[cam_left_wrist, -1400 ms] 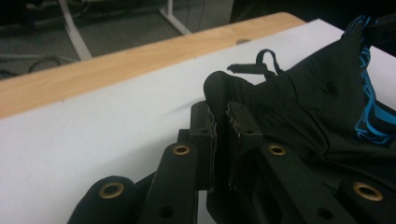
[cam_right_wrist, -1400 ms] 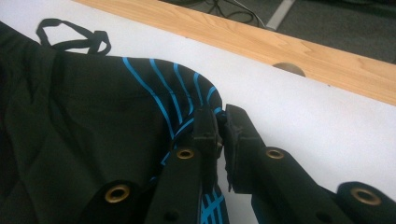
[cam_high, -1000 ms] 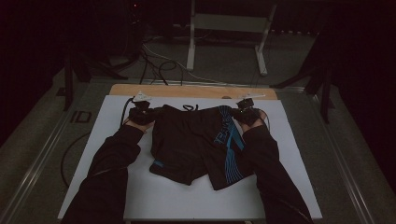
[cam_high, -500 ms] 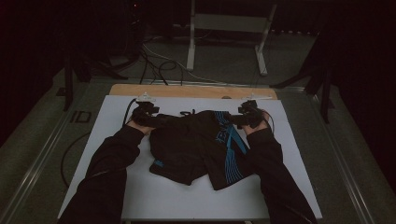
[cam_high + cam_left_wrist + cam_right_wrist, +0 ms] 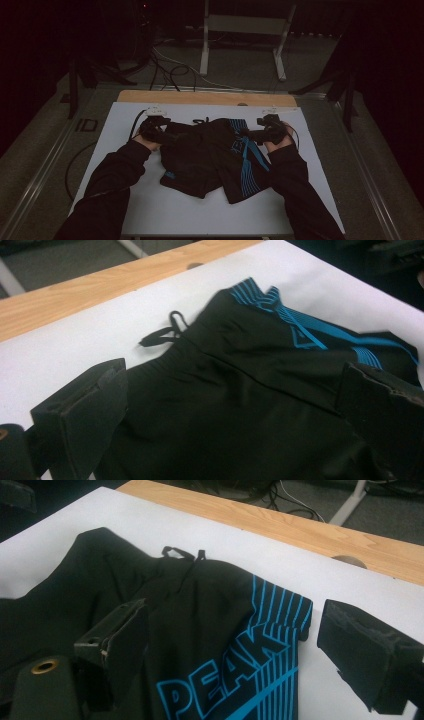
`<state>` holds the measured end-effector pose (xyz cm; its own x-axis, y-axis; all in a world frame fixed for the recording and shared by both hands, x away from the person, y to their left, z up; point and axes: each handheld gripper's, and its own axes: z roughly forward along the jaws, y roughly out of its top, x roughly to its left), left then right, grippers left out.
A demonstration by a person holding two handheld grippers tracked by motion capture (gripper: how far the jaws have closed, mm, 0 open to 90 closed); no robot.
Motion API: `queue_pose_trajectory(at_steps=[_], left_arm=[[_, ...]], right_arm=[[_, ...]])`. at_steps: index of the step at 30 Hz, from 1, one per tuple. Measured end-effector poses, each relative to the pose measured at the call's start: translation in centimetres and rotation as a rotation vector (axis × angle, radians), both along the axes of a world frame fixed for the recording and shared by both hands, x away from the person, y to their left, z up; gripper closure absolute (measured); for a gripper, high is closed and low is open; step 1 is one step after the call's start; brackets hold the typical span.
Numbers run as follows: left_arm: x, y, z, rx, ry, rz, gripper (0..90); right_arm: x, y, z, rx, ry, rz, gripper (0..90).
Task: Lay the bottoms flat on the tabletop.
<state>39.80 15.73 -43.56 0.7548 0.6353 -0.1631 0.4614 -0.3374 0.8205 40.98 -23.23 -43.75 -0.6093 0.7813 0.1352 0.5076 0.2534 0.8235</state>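
1. Shorts, black with blue stripes and blue "PEAK" lettering, lie flat on the white table cover, waistband toward the far wooden edge, legs pointing toward us.

2. Our left gripper sits at the left end of the waistband. In the left gripper view its jaws stand wide apart, having just been opening; the black cloth lies on the table between and beneath them, and neither pad presses on it.

3. Our right gripper sits at the right end of the waistband, beside the striped panel. In the right gripper view its jaws have likewise just been opening and are spread wide: one stands over the black cloth, the other over the white cover just past the garment's edge. The fabric lies loose between them, unpinched.

4. We see the drawstring looped out from the middle of the waistband onto the white cover, toward the wooden edge.

5. Blue striping runs down the shorts' right side, with the lettering just below it in the right gripper view.

6. Our dark sleeves come in from the near edge, one on each side of the garment, and a cable trails from the left gripper across the cover.
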Motion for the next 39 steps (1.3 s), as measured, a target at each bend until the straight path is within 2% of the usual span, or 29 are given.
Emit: queue_pose_trajectory(at_steps=[2,3,4,5,7,9,10,13,15,16,19,22,23,24,25,27,28,30,32,33,34,35,37,39], left_arm=[[-0.9,0.1,0.3,0.004,-0.013,-0.029,2.7],[-0.9,0.1,0.3,0.004,-0.013,-0.029,3.0],[-2.0,0.3,0.6,-0.007,-0.028,-0.061,3.0],[-2.4,0.5,0.6,-0.009,-0.032,-0.071,4.2],[-4.0,1.0,0.8,-0.014,-0.049,-0.093,4.4],[-4.6,1.3,0.8,-0.015,-0.056,-0.1,5.5],[-5.6,1.7,0.8,-0.013,-0.069,-0.108,5.7],[-7.0,2.6,0.5,-0.015,-0.082,-0.12,8.1],[-7.0,2.6,0.5,-0.015,-0.082,-0.12,9.5],[-8.4,3.4,-0.4,-0.003,-0.083,-0.14,13.5],[-9.6,4.0,-1.4,0.024,-0.074,-0.17,16.7],[-10.3,4.3,-2.1,0.037,-0.068,-0.179,21.9],[-10.8,4.5,-2.8,0.044,-0.057,-0.199,24.6],[-10.8,4.5,-2.8,0.044,-0.057,-0.199,29.2],[-11.3,4.4,-3.5,0.078,-0.054,-0.224,32.5],[-11.3,4.4,-3.5,0.078,-0.054,-0.224,35.0],[-11.6,4.3,-4.5,0.144,-0.043,-0.254,39.7],[-11.6,4.2,-5.3,0.205,-0.043,-0.26,43.6],[-11.5,4.1,-5.7,0.218,-0.037,-0.258,44.2],[-11.3,4.0,-6.5,0.255,-0.032,-0.254,46.2],[-11.3,3.9,-6.8,0.271,-0.029,-0.255,46.7],[-11.3,3.9,-6.8,0.271,-0.029,-0.255,50.7],[-11.1,3.7,-7.5,0.305,-0.029,-0.254,55.8],[-11.0,3.6,-7.7,0.312,-0.027,-0.257,64.9]], right_arm=[[-0.6,-0.1,0.0,-0.005,-0.012,0.01,13.1],[-0.6,-0.1,0.0,-0.005,-0.012,0.01,13.1],[-0.9,-0.3,0.0,-0.006,-0.016,0.019,13.1],[-1.6,-0.4,0.1,-0.015,-0.022,0.028,13.1],[-2.6,-0.7,0.2,0.003,-0.034,0.038,13.1],[-3.0,-0.8,0.3,0.004,-0.037,0.039,13.1],[-3.8,-1.0,0.4,0.01,-0.056,0.042,13.1],[-5.0,-1.4,0.4,0.012,-0.066,0.05,13.1],[-5.4,-1.5,0.4,0.008,-0.064,0.053,13.1],[-6.3,-1.8,0.2,0.018,-0.059,0.056,13.5],[-7.4,-1.9,-0.3,0.024,-0.047,0.063,13.5],[-8.1,-2.0,-0.5,0.024,-0.043,0.067,13.5],[-8.8,-1.9,-0.8,0.022,-0.043,0.071,13.5],[-8.8,-1.9,-0.8,0.022,-0.043,0.071,13.5],[-9.3,-1.9,-1.0,0.02,-0.04,0.073,13.7],[-9.6,-1.9,-1.1,0.021,-0.033,0.08,13.7],[-10.1,-1.9,-1.2,0.023,-0.031,0.085,13.7],[-10.4,-1.9,-1.4,0.016,-0.029,0.092,13.7],[-10.6,-1.9,-1.5,0.019,-0.023,0.092,13.7],[-10.8,-1.9,-1.8,0.02,-0.015,0.092,13.7],[-10.9,-1.9,-1.9,0.018,-0.012,0.094,13.7],[-10.9,-1.9,-1.9,0.018,-0.012,0.094,13.7],[-10.9,-1.9,-2.1,0.014,-0.005,0.099,13.7],[-10.9,-1.8,-2.1,0.012,-0.002,0.102,13.8]])
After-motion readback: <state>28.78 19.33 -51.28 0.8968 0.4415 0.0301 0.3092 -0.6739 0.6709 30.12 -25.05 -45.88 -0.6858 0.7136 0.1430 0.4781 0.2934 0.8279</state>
